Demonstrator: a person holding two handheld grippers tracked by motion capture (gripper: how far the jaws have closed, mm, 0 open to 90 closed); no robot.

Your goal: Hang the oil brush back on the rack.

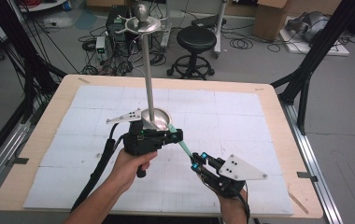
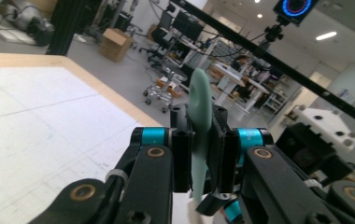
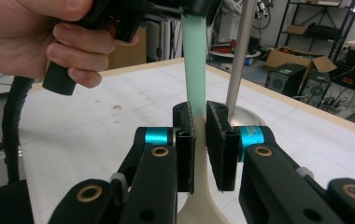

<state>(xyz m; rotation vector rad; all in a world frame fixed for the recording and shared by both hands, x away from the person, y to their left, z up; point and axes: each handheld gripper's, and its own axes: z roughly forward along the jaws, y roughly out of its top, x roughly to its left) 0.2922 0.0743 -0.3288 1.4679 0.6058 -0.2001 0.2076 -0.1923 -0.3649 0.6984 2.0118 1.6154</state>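
A: Where is the spatula (image 1: 184, 148) held, and by what?

B: It is held above the desk (image 1: 40, 140), between the 2 grippers. The left hand-held gripper (image 1: 174, 135) is clamped on the green end, seen edge-on between its pads in the left gripper view (image 2: 200, 112). The right hand-held gripper (image 1: 197, 161) is clamped on the pale end (image 3: 198, 154), with the green part rising away from its jaws.

A: Why are both ends gripped?

B: A handover seems to be in progress: the spatula is supported at 2 points so that 1 grip can be released without it being dropped.

A: And the stand (image 1: 150, 88)?

B: Its base dish (image 1: 156, 119) sits just behind the left hand-held gripper. The spatula is probably meant for the rack on top (image 1: 140, 23); that cannot be confirmed.
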